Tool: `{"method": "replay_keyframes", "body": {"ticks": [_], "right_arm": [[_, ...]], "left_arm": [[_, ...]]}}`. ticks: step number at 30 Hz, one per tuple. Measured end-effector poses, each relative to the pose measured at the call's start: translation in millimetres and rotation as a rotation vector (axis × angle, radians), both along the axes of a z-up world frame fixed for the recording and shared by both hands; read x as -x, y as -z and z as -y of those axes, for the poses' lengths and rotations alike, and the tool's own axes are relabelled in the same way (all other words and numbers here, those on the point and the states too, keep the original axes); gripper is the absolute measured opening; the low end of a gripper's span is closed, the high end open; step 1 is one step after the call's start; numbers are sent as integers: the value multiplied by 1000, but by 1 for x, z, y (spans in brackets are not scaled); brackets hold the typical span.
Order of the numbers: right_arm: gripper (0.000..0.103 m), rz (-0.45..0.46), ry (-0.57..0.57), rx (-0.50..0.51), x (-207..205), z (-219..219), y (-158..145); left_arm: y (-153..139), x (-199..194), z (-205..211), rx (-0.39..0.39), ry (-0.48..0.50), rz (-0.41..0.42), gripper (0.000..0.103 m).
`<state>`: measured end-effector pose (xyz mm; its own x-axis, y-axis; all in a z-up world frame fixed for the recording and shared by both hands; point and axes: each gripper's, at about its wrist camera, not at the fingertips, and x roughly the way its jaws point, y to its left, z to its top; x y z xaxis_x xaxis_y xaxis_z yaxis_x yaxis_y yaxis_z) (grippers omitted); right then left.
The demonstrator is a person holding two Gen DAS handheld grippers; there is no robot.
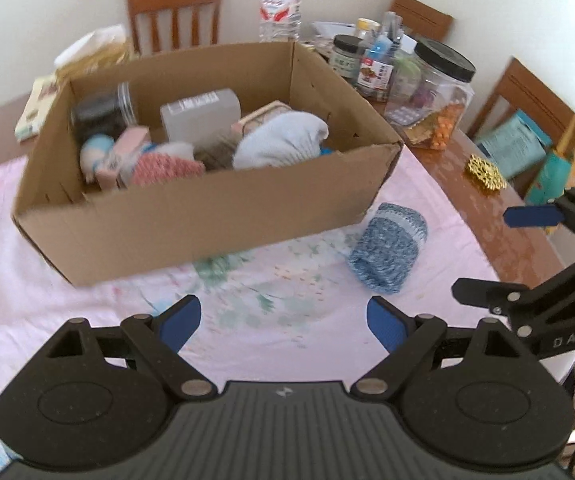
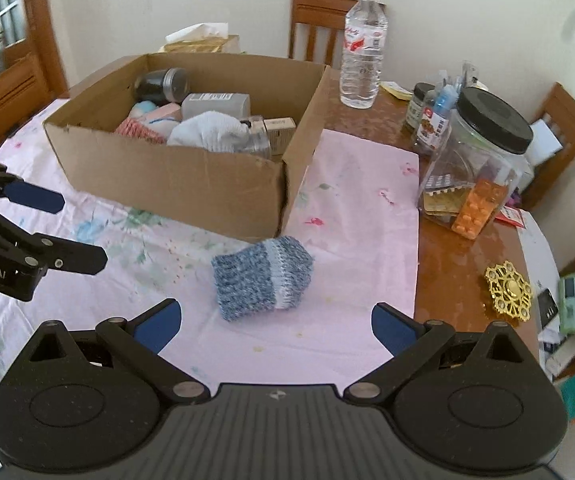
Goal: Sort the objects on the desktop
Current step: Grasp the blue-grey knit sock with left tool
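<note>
On the tabletop (image 2: 439, 248), partly covered by one pale pink floral cloth (image 2: 351, 184), stands one open cardboard box (image 2: 175, 176) holding a jumble of items, among them a white rolled cloth (image 2: 207, 130), a pink knitted piece (image 2: 137, 130), a dark jar lying on its side (image 2: 161, 84) and a grey rectangular container (image 2: 215, 104). Both tongs hover low over the cloth in front of the box, level and pointing toward it: the left tongs (image 1: 283, 320) are spread wide with nothing between the blue pads, and the right tongs (image 2: 275, 322) are likewise wide apart and empty. One blue-and-white knitted roll (image 2: 263, 276) lies on the cloth just beside the box's near right corner, directly ahead of the right tongs and apart from both pads. Behind it, on bare wood, stand one large clear jar with a black lid (image 2: 483, 168), one water bottle (image 2: 363, 48) and a cluster of small bottles (image 2: 431, 116); one gold ornament (image 2: 509, 290) lies near the right edge. Three wooden chairs are seen in the left wrist view.
</note>
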<state>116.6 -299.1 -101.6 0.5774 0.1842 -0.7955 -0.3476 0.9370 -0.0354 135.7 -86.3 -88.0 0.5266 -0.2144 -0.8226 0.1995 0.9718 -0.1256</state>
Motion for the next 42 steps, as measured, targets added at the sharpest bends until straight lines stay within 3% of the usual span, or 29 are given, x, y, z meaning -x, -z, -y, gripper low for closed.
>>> {"method": "replay_keyframes", "body": {"ticks": [10,21,27,34,42], "right_arm": [[103,-29,-43,-8,0,38,18],[103,-49,23,-2,2,77,35],[103,-66,52,-4,-1,92,43],[103,-73,63,-5,-2,100,47],[103,-72,60,-13,-3,100,48]], "left_arm": [[14,-10,57,20,-25,24,90],[45,-34,99,89,-147,-22,90],[61,-45,117,74,-204,-40,90],[69,-55,122,82,-272,-17,90],[74,-63,125,32,-311,21,88]]}}
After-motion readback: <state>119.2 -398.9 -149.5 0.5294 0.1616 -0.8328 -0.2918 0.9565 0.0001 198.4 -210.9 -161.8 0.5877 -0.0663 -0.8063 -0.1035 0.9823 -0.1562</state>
